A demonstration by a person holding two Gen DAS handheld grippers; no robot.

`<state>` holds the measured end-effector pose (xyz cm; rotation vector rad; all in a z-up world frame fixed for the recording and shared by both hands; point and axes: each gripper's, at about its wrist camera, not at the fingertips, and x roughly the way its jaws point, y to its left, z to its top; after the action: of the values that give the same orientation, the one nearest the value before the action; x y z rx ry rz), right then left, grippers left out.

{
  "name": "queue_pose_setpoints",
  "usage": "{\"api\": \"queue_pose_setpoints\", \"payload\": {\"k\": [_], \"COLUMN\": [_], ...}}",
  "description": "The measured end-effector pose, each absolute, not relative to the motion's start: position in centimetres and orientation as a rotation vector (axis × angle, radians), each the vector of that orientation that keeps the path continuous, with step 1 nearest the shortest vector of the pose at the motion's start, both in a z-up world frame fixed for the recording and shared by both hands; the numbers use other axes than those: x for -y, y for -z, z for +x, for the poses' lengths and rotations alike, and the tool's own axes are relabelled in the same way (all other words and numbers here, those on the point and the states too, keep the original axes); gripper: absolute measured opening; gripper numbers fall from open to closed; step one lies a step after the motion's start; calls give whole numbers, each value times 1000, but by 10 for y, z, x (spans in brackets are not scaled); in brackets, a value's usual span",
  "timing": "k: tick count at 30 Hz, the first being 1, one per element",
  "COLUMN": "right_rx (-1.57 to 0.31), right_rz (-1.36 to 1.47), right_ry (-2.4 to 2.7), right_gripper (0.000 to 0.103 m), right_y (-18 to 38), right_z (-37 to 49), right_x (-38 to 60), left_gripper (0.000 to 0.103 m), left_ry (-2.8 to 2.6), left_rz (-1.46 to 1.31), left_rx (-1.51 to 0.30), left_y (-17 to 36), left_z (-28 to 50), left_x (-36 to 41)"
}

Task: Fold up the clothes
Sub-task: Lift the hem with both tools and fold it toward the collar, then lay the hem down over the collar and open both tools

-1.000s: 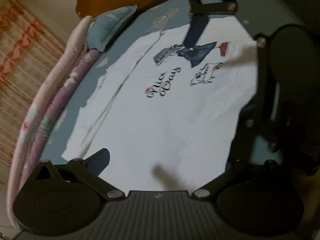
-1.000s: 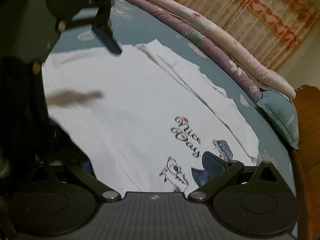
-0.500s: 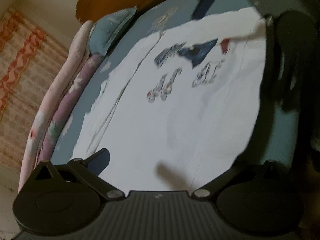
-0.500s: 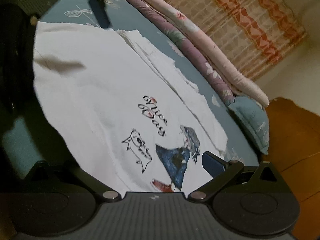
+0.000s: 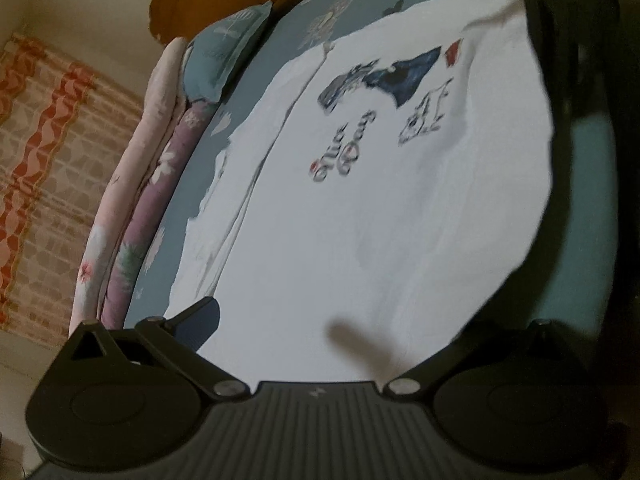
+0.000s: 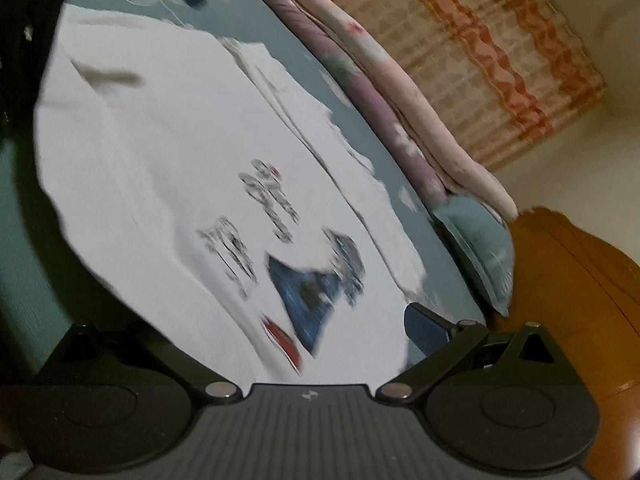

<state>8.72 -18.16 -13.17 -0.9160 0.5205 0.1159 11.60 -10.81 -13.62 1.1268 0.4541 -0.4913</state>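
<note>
As you lift, white T-shirt [image 5: 360, 220] near edge has risen off blue bed sheet [image 5: 272, 64] since a second ago; print now tilted, blurred. Your left gripper [image 5: 332, 344] and right gripper [image 6: 280, 344]: pads spread wide, cloth between; real grip cannot tell. Far side rests on sheet. Looks like fold-over under way.

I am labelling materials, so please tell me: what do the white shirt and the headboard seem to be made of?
White shirt: looks like soft matte knit fabric, probably cotton; it creases and drapes, with a printed picture. Headboard: appears to be orange-brown wood with a smooth, slightly glossy finish, though grain is not clear.
</note>
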Motion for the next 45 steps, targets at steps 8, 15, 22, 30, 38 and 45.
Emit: {"api": "queue_pose_setpoints", "payload": {"k": [8,15,22,30,38,45], "right_rx": [-517,-431,-370,-335,-283,-281], "right_rz": [-1024,-1016,-1060,-1057,-1077,-1090], "right_ry": [29,-21,45,113,151,165], "right_gripper": [103,103,103,103,103,103], "right_y": [137,138,132,120,102,102], "right_z": [79,74,75,91,127,162], "right_x": [220,208,207,207,211,210], "left_gripper": [103,102,103,103,103,103], "left_ry": [462,491,398,327,292,291], "left_rz": [1115,1033,1107,1131,1114,1122], "left_rx": [-418,-412,-366,-288,-264,-264], "left_y": [138,137,138,120,95,97], "left_z": [114,113,112,127,167,200], "left_x": [94,89,81,89,85,85]}}
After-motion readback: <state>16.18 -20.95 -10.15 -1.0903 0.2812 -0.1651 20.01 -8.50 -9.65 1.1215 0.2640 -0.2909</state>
